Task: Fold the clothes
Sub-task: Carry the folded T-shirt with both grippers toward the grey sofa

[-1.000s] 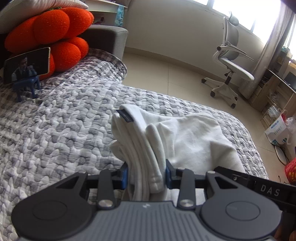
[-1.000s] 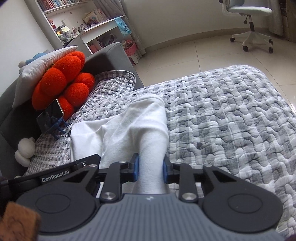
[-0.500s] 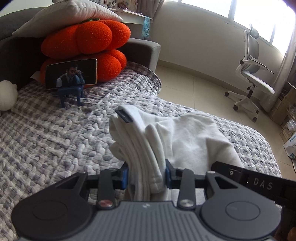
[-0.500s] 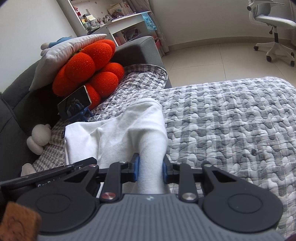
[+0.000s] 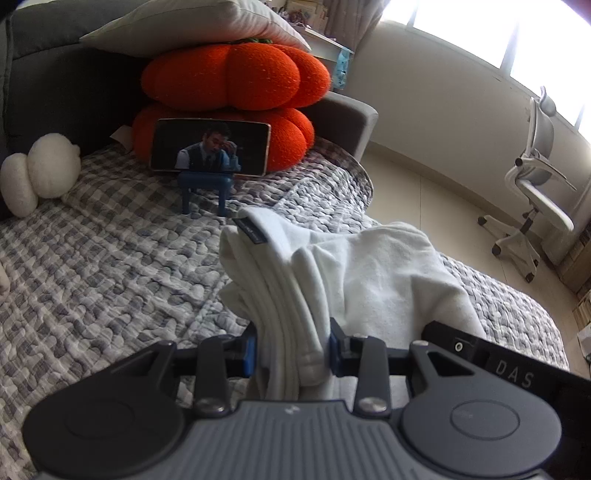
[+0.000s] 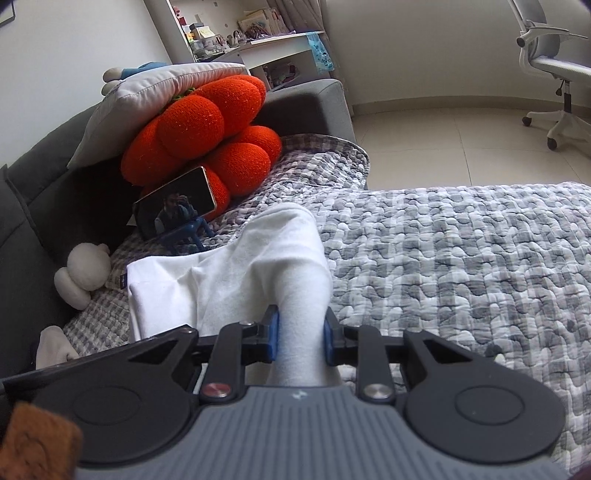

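My left tool [image 5: 291,349] is clenched on a bunched fold of the white garment [image 5: 369,273]; my right tool [image 6: 301,332] clamps a smoother fold of the same cloth, held above the grey quilted bed [image 6: 461,258]. Only the left view shows the garment's dark label [image 5: 251,230]; only the right shows the far shelves [image 6: 221,33].

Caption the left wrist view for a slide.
Left gripper clamps bunched white garment above grey quilt, facing propped phone.
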A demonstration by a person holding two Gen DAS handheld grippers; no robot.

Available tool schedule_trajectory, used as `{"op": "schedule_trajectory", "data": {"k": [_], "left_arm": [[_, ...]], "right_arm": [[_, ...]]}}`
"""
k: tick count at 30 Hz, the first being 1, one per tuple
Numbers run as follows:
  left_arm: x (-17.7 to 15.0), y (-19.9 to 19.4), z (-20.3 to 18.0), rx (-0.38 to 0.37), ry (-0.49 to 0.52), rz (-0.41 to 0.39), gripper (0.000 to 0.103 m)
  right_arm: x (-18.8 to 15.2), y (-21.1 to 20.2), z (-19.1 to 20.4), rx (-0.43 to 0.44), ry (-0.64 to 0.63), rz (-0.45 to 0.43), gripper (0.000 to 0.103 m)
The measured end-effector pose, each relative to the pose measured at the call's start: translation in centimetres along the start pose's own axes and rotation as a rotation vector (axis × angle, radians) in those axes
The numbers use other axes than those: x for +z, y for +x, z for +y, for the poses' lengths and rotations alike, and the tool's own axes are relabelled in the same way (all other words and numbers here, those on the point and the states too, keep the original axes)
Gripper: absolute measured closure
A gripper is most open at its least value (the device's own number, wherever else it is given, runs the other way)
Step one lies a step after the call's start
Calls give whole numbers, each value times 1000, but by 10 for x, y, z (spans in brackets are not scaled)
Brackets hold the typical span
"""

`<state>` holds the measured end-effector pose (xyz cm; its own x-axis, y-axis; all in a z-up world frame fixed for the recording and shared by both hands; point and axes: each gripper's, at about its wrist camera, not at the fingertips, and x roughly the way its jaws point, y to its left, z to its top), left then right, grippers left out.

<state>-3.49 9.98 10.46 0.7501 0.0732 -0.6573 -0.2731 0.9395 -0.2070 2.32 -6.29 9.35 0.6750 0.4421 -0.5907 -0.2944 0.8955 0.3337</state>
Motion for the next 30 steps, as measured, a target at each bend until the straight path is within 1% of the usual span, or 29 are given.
{"op": "schedule_trajectory", "data": {"k": [4,7,12,15,20,26,30], "left_arm": [[8,-12,19,13,-61,-32,68],[15,-25,38,29,-110,-70,68],[26,-49,81,64,-208,-128,68],[24,-66,114,98,-275,-160,68],[13,-92,171,192,-387,-212,68],[5,-127,233,330,-506,-289,68],[-3,-136,264,407,-568,-307,68]], "right_arm": [[1,4,24,16,-41,-20,76],[3,5,43,44,-62,-37,76],[6,7,82,128,-118,-57,76],[6,13,107,209,-145,-39,76],[-1,28,166,339,-262,13,76],[-11,47,239,535,-374,72,76],[-19,64,284,617,-466,118,76]]}}
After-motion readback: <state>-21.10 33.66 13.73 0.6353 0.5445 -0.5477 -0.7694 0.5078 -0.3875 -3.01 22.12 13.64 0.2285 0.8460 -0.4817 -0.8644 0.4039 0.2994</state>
